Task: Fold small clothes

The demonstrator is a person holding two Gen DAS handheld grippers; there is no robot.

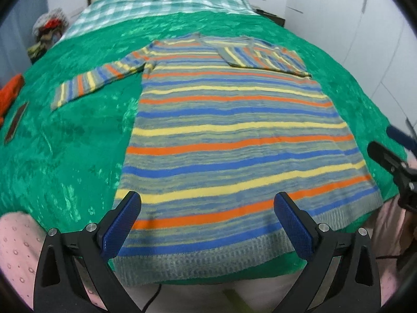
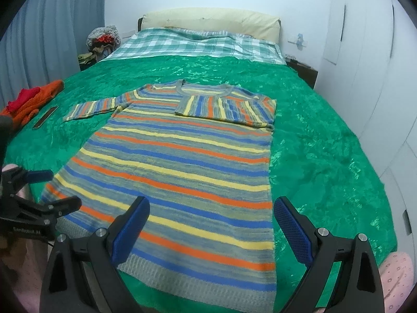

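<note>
- Left wrist view: the left gripper (image 1: 207,203) hangs over the bottom hem of a striped sweater (image 1: 234,140), its blue-padded jaws spread wide and holding nothing.
- The sweater lies flat on a green blanket (image 1: 78,143) that covers the bed, its neck pointing away from the hem toward the checked sheet (image 1: 156,5) at the head of the bed.
- One sleeve (image 1: 263,57) is folded across the sweater's chest; the other sleeve (image 1: 99,80) stretches out sideways from the sweater onto the blanket.
- Right wrist view: the right gripper (image 2: 212,208) hovers over the sweater's lower corner on the folded-sleeve side, jaws wide apart and empty, one finger above the sweater and the other above the blanket.
- Out past the end of the outstretched sleeve, apart from the sweater, lie an orange and red heap of cloth (image 2: 31,101) and a thin dark flat object (image 2: 45,117).
- A cream headboard (image 2: 208,20) stands beyond the checked sheet, far from the sweater.
</note>
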